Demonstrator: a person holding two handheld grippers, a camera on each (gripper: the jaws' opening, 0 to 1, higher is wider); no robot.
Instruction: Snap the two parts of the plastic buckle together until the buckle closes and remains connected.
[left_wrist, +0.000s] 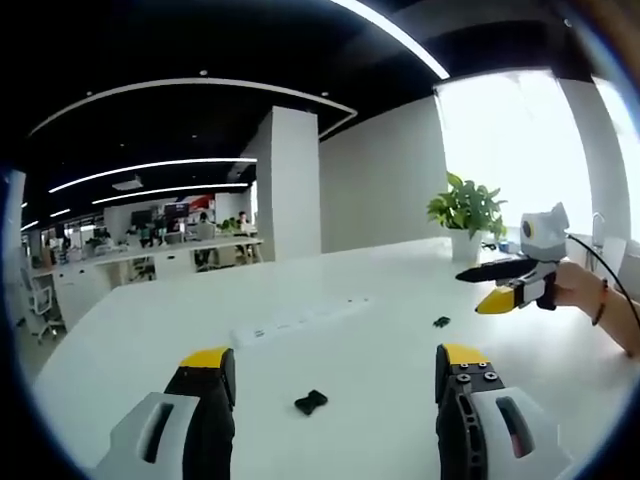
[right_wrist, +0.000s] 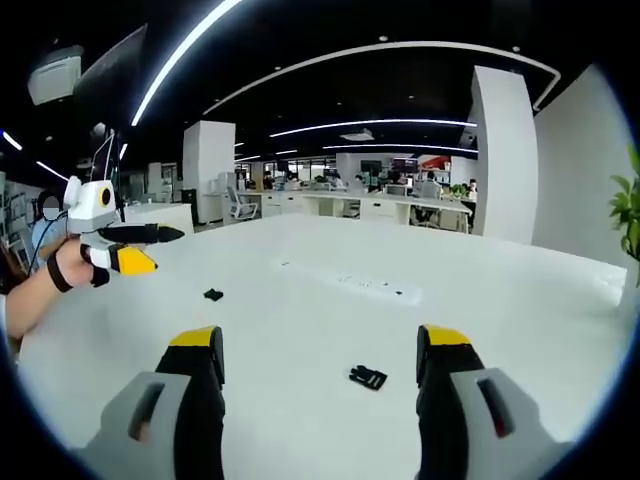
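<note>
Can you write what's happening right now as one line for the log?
left gripper: open, empty | right gripper: open, empty | buckle parts: apart on table, unclipped

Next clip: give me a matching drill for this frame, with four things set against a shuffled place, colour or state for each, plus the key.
Things
1. left gripper
2. nearer buckle part
3. farther buckle part
4. potted plant

Descriptions
A. green leaves, at the far edge of the table, by the window
B. black, lying on the table between the left gripper's fingers
C. open, holding nothing
D. black, lying on the table near the right gripper

Pairs: 1-C; 2-B; 3-D; 4-A
</note>
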